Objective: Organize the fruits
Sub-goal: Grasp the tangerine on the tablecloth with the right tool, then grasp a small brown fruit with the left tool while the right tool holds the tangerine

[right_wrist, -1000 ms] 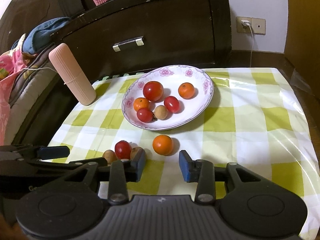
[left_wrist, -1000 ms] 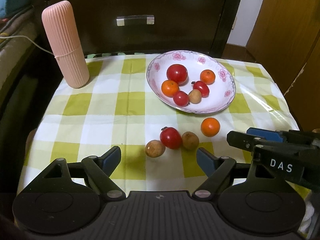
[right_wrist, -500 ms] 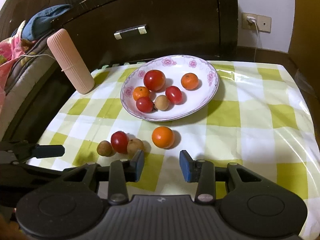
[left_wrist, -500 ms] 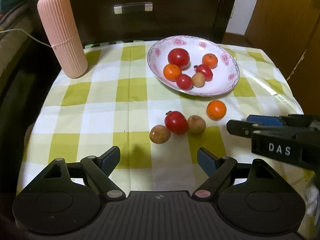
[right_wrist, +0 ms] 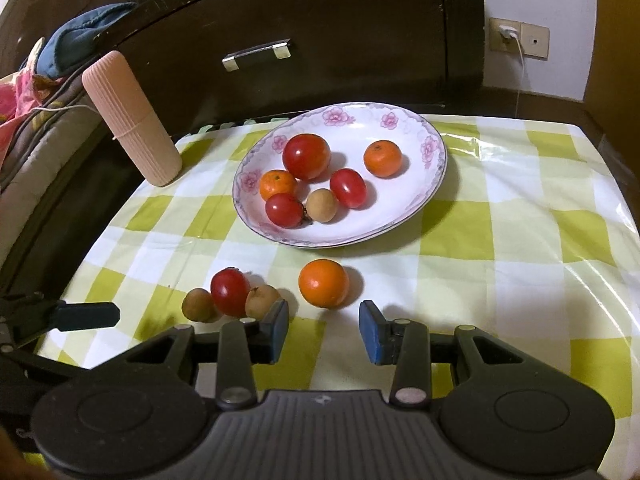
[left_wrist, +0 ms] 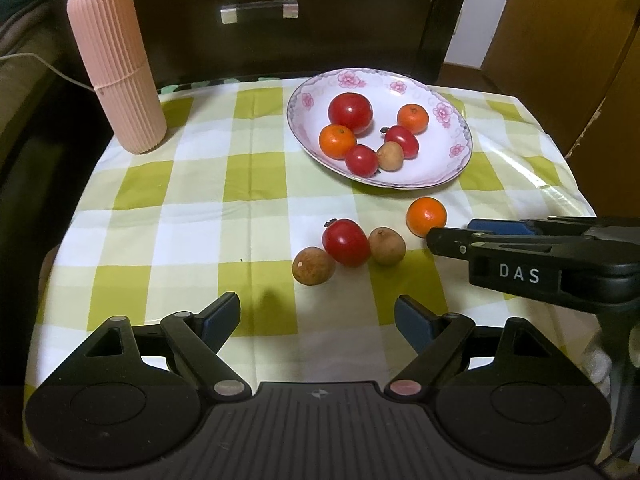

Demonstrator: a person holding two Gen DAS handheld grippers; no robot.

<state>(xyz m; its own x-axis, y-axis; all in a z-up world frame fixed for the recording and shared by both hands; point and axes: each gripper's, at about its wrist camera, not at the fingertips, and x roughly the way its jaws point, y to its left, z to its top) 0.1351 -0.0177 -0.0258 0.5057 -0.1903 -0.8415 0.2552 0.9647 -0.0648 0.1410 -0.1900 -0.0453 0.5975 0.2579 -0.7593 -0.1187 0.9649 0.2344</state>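
Observation:
A white floral plate [left_wrist: 452,164] [right_wrist: 404,224] holds several tomatoes, oranges and a brown fruit. On the checked cloth in front of it lie an orange [left_wrist: 426,216] [right_wrist: 323,283], a red tomato [left_wrist: 345,242] [right_wrist: 230,292] and two brown fruits [left_wrist: 313,265] [left_wrist: 386,245] [right_wrist: 199,305] [right_wrist: 262,300]. My left gripper [left_wrist: 318,318] is open and empty, a little short of the tomato group. My right gripper [right_wrist: 324,330] is open and empty, with the orange just beyond its fingertips; it also shows in the left wrist view [left_wrist: 532,256].
A pink ribbed cylinder [left_wrist: 116,64] [right_wrist: 132,120] stands at the table's back left. A dark wooden drawer front [left_wrist: 260,12] rises behind the table. A wooden cabinet [left_wrist: 568,48] is at the right. The table edges fall off left and right.
Both grippers have moved forward toward the loose fruits, and both stay open. The fruits have not moved.

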